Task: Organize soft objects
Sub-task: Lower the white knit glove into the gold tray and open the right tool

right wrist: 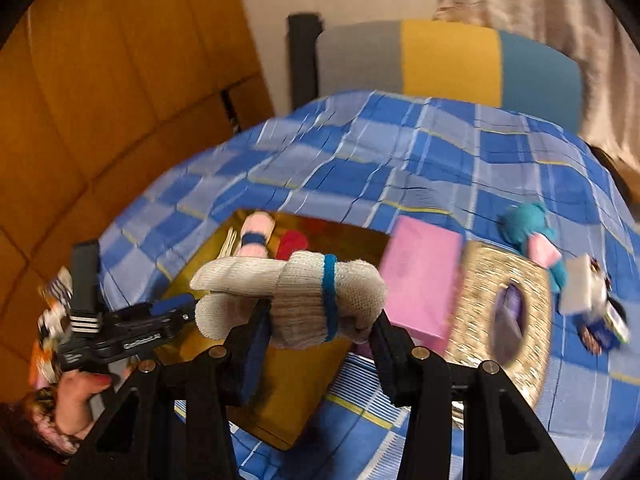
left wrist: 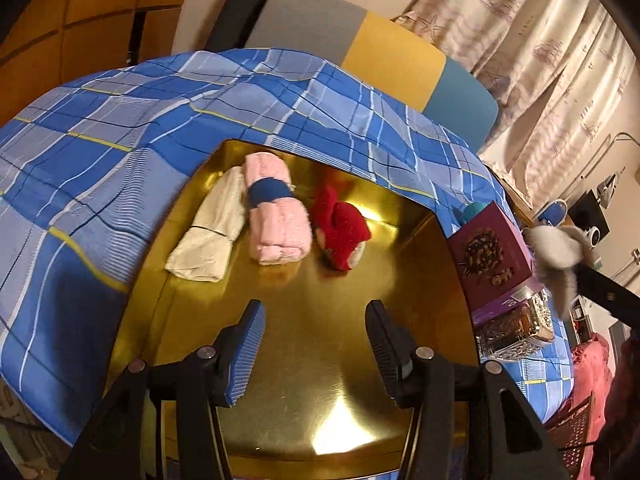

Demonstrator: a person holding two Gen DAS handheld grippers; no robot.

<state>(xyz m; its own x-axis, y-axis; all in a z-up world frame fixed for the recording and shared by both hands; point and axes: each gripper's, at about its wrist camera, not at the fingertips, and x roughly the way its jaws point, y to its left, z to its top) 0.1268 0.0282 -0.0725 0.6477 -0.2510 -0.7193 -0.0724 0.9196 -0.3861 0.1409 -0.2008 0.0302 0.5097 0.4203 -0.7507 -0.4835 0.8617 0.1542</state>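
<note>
A gold tray lies on the blue plaid bedspread. On it lie a cream folded cloth, a pink rolled towel with a blue band and a red knit item. My left gripper is open and empty above the tray's near half. My right gripper is shut on a rolled white knit glove with a blue band, held in the air right of the tray. The glove shows blurred at the right of the left wrist view.
A purple box and a glittery tissue box stand right of the tray. A pink box and a teal and pink soft toy lie on the bedspread. A striped headboard is behind.
</note>
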